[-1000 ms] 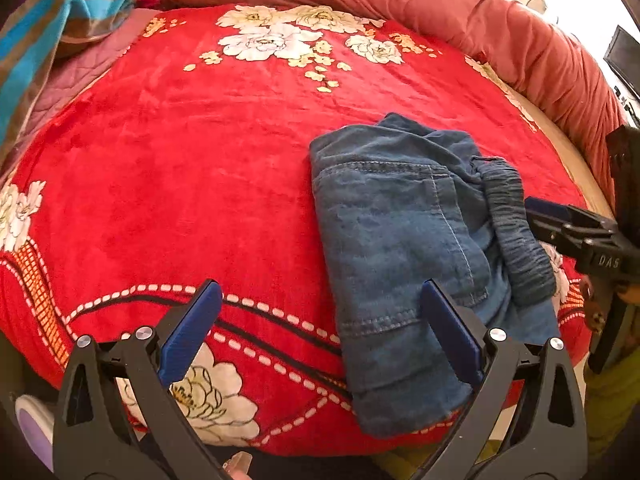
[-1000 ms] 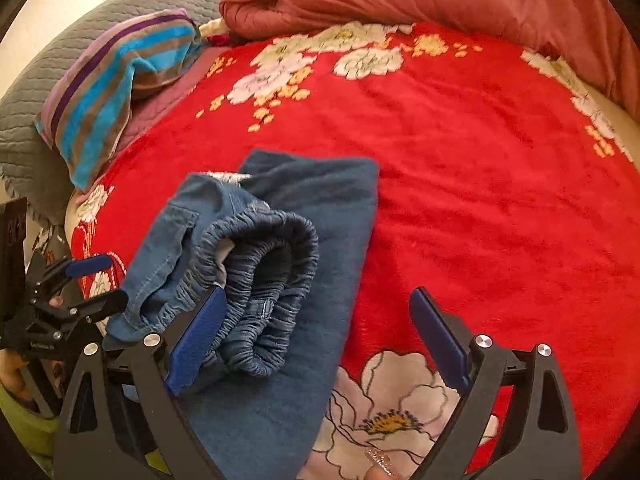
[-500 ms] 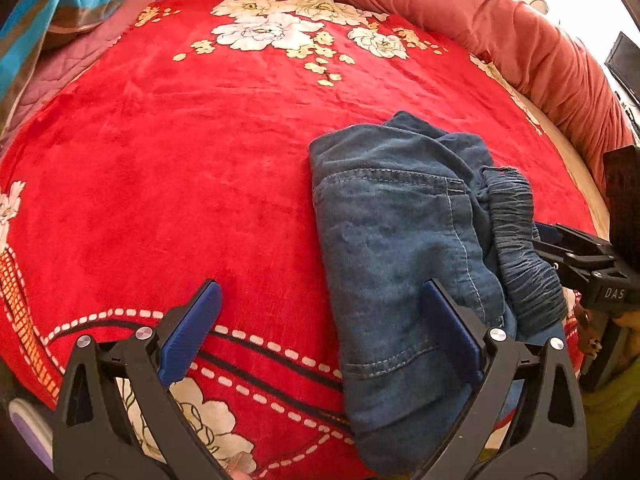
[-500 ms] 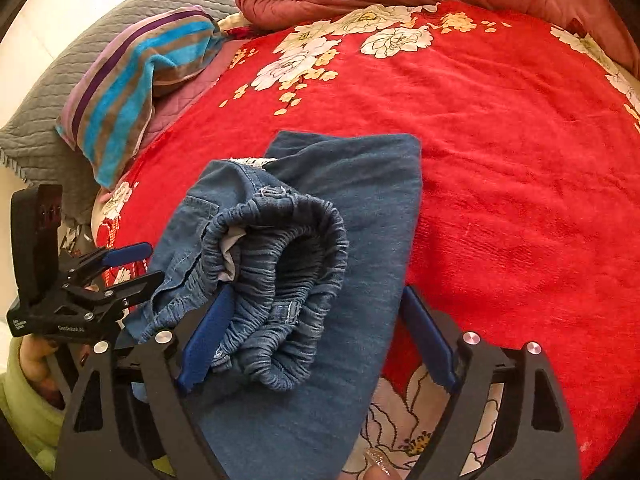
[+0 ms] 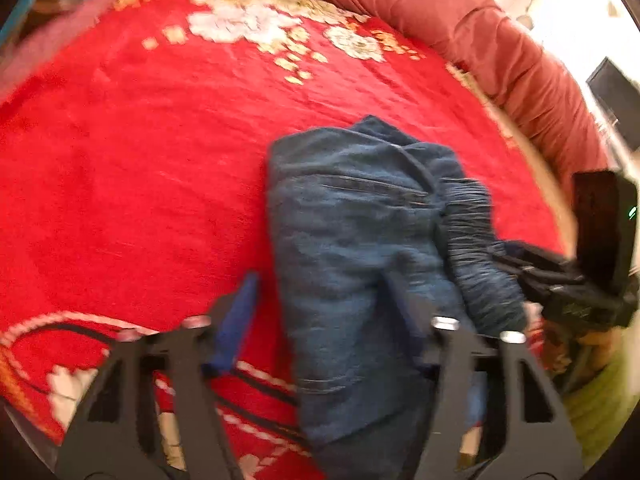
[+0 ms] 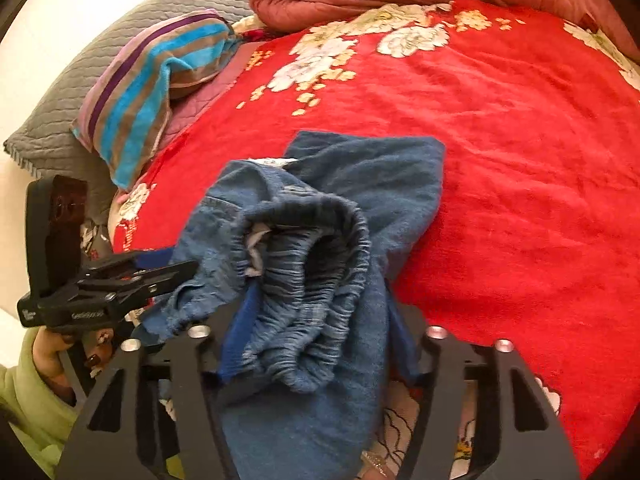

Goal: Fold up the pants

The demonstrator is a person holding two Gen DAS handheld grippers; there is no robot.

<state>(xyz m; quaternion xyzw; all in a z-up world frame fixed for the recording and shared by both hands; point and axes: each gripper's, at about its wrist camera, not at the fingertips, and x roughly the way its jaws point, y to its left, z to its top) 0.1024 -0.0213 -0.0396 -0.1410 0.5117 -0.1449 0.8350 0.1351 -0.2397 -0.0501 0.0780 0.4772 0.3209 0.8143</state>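
Blue denim pants (image 5: 352,248) lie folded in a thick bundle on the red floral blanket (image 5: 140,152), near its front edge. Their elastic waistband (image 6: 312,280) bulges up on the right side. My left gripper (image 5: 320,316) straddles the bundle's left near edge, its jaws partly closed around the denim; the view is blurred. My right gripper (image 6: 316,328) has its jaws around the waistband fold, narrowed but not clamped flat. The left gripper also shows in the right wrist view (image 6: 160,268), its tips at the denim's edge.
A striped blue, brown and purple pillow (image 6: 152,92) lies on a grey quilted pad (image 6: 80,92) at the far left. A rolled pink-red quilt (image 5: 460,28) runs along the far and right side of the bed. The bed's edge is just below the pants.
Both grippers have moved forward onto the pants and their jaws have narrowed, the left around the denim edge, the right around the waistband fold. The bundle has bunched up slightly.
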